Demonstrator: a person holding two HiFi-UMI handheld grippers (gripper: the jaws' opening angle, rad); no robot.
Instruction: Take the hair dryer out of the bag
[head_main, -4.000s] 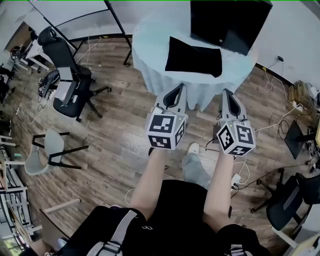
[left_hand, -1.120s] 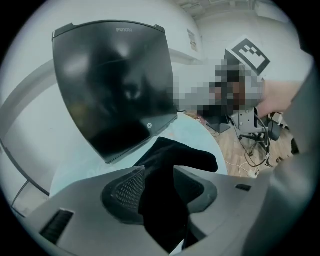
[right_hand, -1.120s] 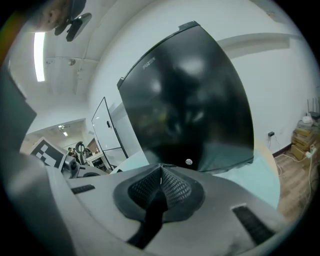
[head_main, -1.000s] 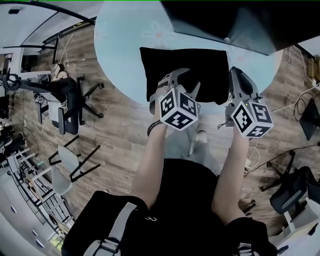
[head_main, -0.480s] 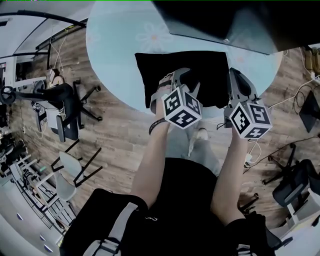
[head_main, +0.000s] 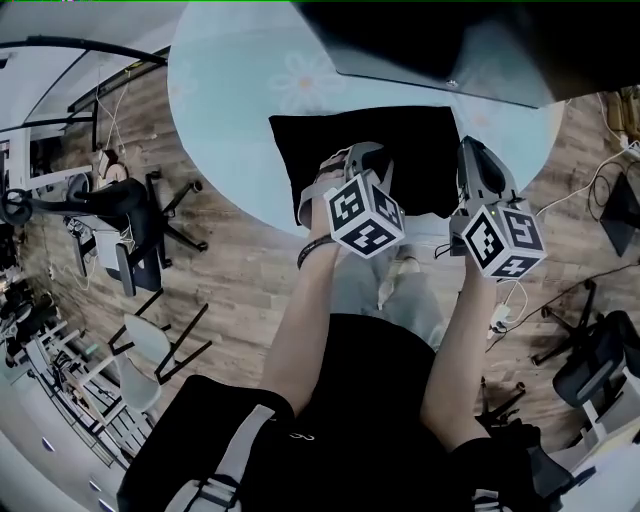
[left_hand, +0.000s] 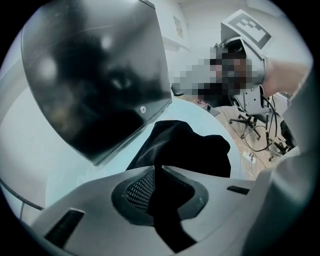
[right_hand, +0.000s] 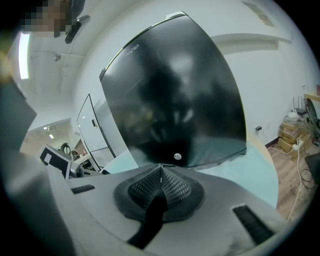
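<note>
Barely begun: the left gripper's (left_hand: 159, 170) jaws have just been closing and now pinch a fold of the black bag (left_hand: 200, 150), which lies on the counter (head_main: 225, 90) just ahead of them. The right gripper's (right_hand: 160, 167) jaws are pressed together with nothing between them, beside the bag. No hair dryer shows; presumably it is still inside. Beyond the jaws, faint lettering on the dark case (right_hand: 175, 100) is unreadable.

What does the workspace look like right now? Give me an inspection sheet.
Surface: round table, pale blue cloth.
Job's things: black bag lies on the table; hair dryer not seen.
Clutter: large black panel at the far side.
Grippers: left gripper, fingers have just been closing, bag fabric pinched between them; right gripper shut, empty.
Cables: white cable on the floor at right.
Surroundings: wood floor, office chair.
</note>
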